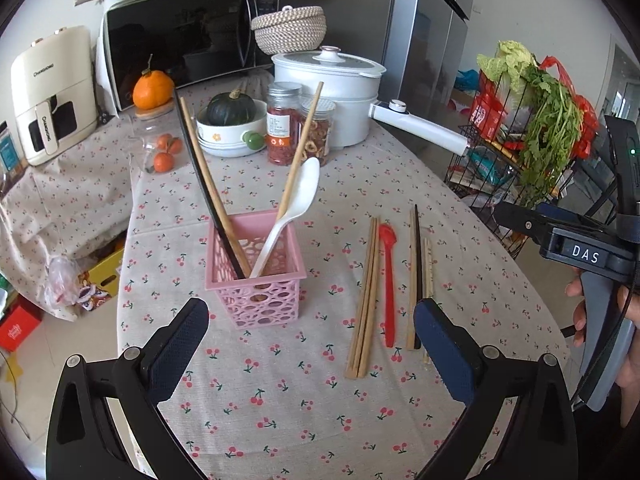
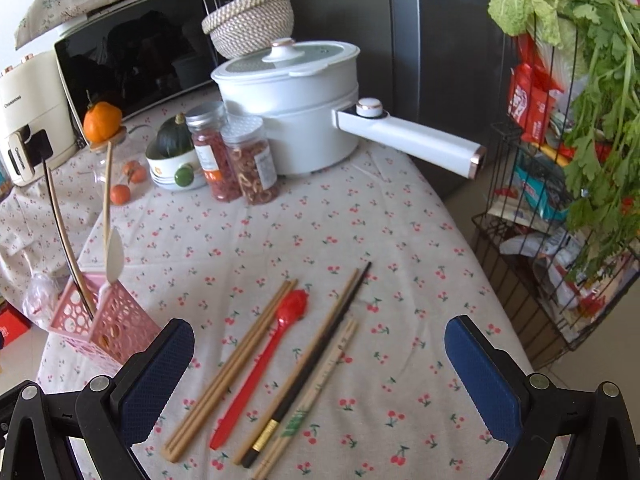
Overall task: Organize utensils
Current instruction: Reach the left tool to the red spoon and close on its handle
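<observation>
A pink perforated basket [image 1: 256,276] [image 2: 104,320] stands on the cherry-print tablecloth [image 1: 280,400]. It holds a white spoon [image 1: 292,208], a black chopstick [image 1: 208,196] and two wooden chopsticks. To its right lie wooden chopsticks [image 1: 366,300] [image 2: 232,368], a red spoon [image 1: 388,280] [image 2: 268,356], a black chopstick [image 1: 417,276] [image 2: 316,356] and pale chopsticks [image 2: 316,392]. My left gripper [image 1: 312,348] is open and empty, in front of the basket. My right gripper [image 2: 320,376] is open and empty, straddling the loose utensils. Its body shows in the left wrist view [image 1: 580,248].
At the back stand a white pot with a long handle [image 1: 332,96] [image 2: 296,108], two jars [image 1: 300,124], a bowl with a green squash [image 1: 230,124], oranges, a microwave [image 1: 180,40] and an air fryer [image 1: 52,96]. A wire rack with vegetables [image 1: 532,132] [image 2: 560,200] stands off the table's right edge.
</observation>
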{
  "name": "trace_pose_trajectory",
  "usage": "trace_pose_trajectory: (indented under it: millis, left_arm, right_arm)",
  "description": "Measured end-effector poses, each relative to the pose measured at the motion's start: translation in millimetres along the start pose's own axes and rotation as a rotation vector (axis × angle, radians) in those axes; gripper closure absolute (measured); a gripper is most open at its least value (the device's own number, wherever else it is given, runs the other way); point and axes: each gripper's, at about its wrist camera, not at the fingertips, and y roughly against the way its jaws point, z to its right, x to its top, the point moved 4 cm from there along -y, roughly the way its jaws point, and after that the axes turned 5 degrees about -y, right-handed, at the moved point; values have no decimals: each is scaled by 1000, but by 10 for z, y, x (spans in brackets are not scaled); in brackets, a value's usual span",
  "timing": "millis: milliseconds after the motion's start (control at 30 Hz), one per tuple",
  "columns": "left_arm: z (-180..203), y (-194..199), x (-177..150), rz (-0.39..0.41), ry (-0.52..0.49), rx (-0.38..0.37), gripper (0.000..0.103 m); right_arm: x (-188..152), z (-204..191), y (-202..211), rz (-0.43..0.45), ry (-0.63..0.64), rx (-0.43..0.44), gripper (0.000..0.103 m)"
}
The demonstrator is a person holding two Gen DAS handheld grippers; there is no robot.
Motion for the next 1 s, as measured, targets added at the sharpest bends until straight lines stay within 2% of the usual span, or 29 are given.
trace_pose_trajectory:
  millis: [200,467,533,667,800,833,900,967,1000]
  left_arm:
    - [370,-189,34,-28,-37,-25,0]
    - [920,-727,88,-143,-217,58,0]
    - [994,-900,125,-196,-200,63,0]
    - [1073,-1225,211,-294,-121,11,0]
    - [1053,-1460,351,-291,-45,24,0]
    - [1060,-1523,384,-295,-34,5,1]
    - [1066,-1623,431,-298,-12,-35,5]
    - [1070,-1733,475,-310,4,-65,23]
    - [1069,-1786,493,-319,7,-71,28]
  right_arm:
    - [-81,288,-117,-81,-5,-54,0]
    - [-99,689,-267,-176,-108,-95,0]
    - [-115,780,-312,-202,-122,-110,0]
    - [-143,955,-391,-243,-153,-125,0]
    - [-185,1119,-455,-287,-208,-131,0]
    - [-199,1151,-474,-302,-224,-128,0]
    - [-216,1187,-517,-324,-246,-116,0]
    - [-226,1198,-549,-339,-251,-108,0]
    - [-226,1200,-559,-344,-249,-107,0]
